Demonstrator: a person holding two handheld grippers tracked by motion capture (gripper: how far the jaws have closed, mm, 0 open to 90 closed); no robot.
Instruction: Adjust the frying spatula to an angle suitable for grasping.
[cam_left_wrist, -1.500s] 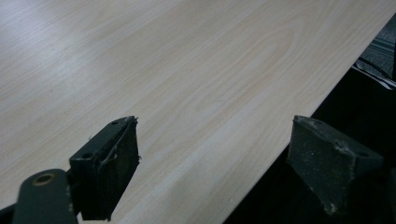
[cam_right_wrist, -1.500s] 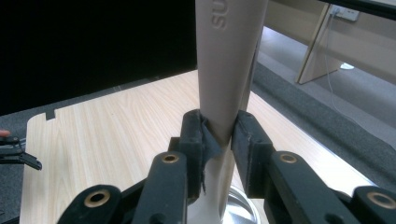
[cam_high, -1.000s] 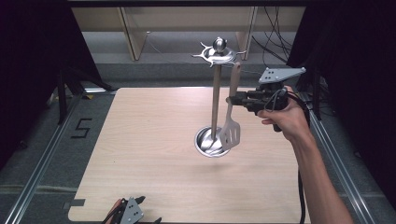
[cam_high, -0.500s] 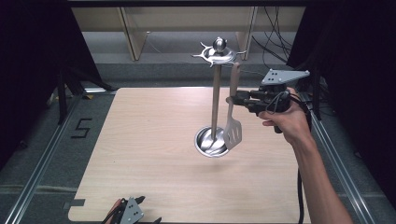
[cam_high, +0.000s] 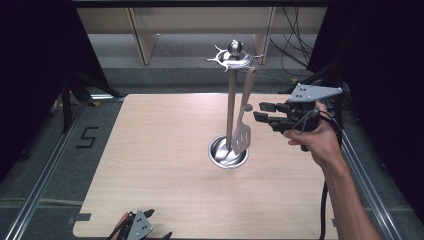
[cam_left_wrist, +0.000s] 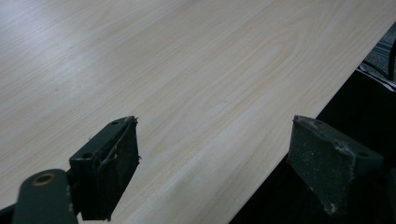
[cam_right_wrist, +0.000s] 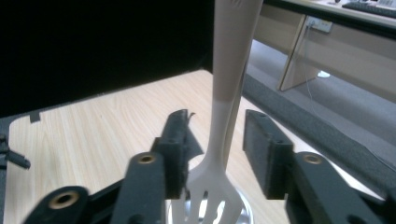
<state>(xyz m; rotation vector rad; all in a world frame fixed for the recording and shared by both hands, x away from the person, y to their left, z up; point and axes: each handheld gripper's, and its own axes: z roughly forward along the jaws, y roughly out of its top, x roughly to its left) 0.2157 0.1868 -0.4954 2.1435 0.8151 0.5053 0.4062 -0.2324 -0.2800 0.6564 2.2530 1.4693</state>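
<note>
Hanging from a hook of the tall chrome utensil stand with round base, the slotted beige plastic spatula, blade over the base. Beside it, the right gripper, jaws just opened and parted, handle seen between them, untouched. Low at the pale wooden table's near edge, the left gripper, jaws spread wide, empty.

Slotted spatula: handle top cut off by the upper edge of the right gripper view, blade cut off by the lower edge; its hanging point on the stand's hooks too small to tell. Left gripper: body cut off by the bottom edge of the high view. Stand's base: mostly hidden behind blade and jaws.
</note>
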